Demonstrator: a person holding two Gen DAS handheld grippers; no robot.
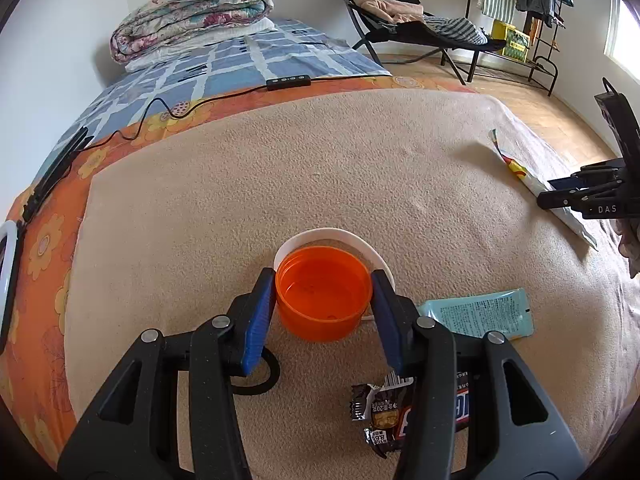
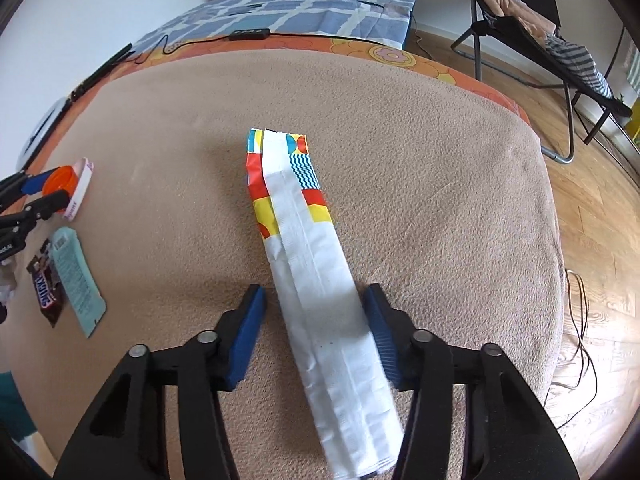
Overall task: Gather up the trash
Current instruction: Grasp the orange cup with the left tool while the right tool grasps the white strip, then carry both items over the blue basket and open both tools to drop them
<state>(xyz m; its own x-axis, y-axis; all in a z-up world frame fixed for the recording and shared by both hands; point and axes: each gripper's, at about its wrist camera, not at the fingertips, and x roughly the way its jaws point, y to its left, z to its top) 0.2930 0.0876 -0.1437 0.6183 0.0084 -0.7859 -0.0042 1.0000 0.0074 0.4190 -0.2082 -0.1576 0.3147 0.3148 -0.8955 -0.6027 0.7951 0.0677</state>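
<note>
Left view: orange cup clamped; right view: long wrapper between parted fingers.

Left wrist view: the left gripper [image 1: 324,300] has its blue ribbed pads pressed on both sides of a round, translucent orange plastic cup [image 1: 322,300], empty, at lower centre, with a white ring [image 1: 344,238] behind it. The fuzzy beige blanket [image 1: 280,168] lies open above. A pale teal sachet [image 1: 484,314] and a dark candy wrapper [image 1: 380,416] lie lower right.
Right wrist view: the right gripper [image 2: 316,320] straddles a long, flat white paper wrapper [image 2: 320,292] with a bright printed far end; the left pad stands clear, the right pad just beside its edge. The blanket's rounded edge drops to wood floor [image 2: 600,220] at right.
</note>
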